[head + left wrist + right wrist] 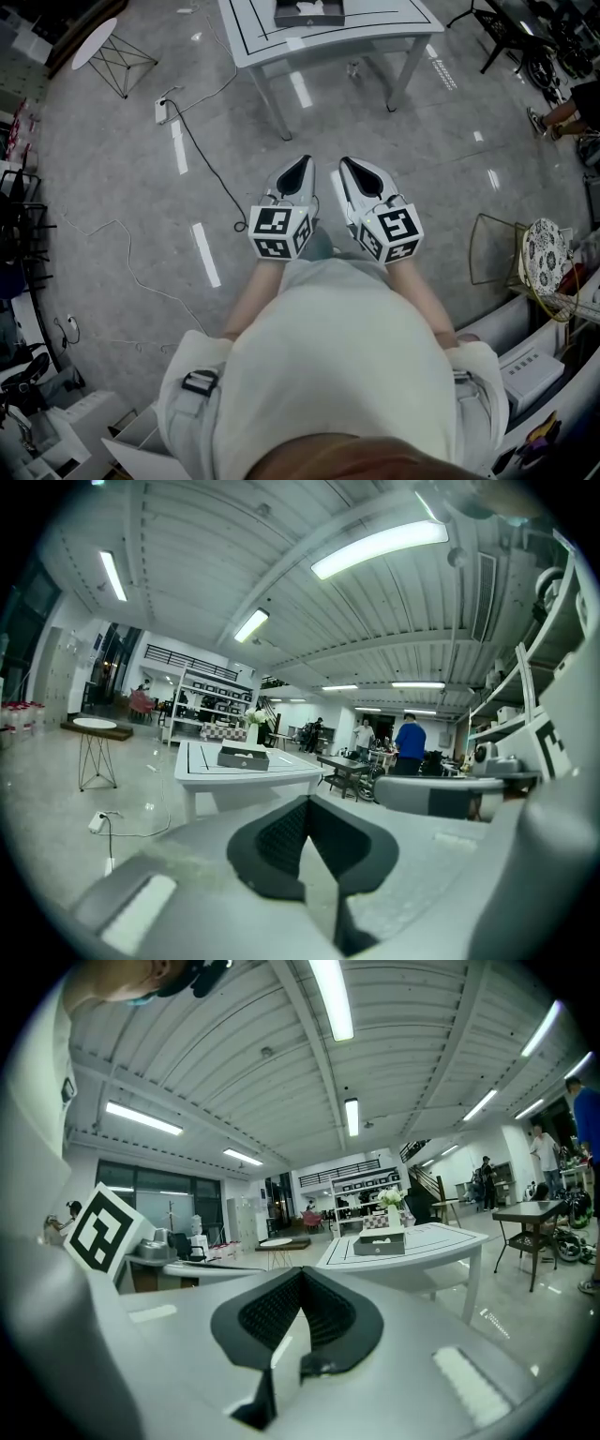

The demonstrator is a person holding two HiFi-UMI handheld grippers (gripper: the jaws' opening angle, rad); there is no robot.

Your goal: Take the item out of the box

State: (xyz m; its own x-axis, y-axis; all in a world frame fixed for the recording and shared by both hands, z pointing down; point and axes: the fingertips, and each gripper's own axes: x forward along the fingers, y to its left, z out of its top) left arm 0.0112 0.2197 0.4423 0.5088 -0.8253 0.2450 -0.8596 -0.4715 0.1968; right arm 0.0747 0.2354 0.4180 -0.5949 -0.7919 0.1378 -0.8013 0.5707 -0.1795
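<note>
White table (242,37) stands far ahead with the grey box (309,19) on it. The left gripper (300,167) and the right gripper (354,169) are near, both squeezed closed and holding nothing.

Open-plan lab and workshop hall.
Polished grey floor (112,197) with a loose cable (206,164) and power strip (161,111), a white worktable (398,23), stocked shelving racks (211,703), long strip lights (380,547) on a ribbed ceiling (187,564).

No readable text, label, brand, number or sign anywhere in these views.
</note>
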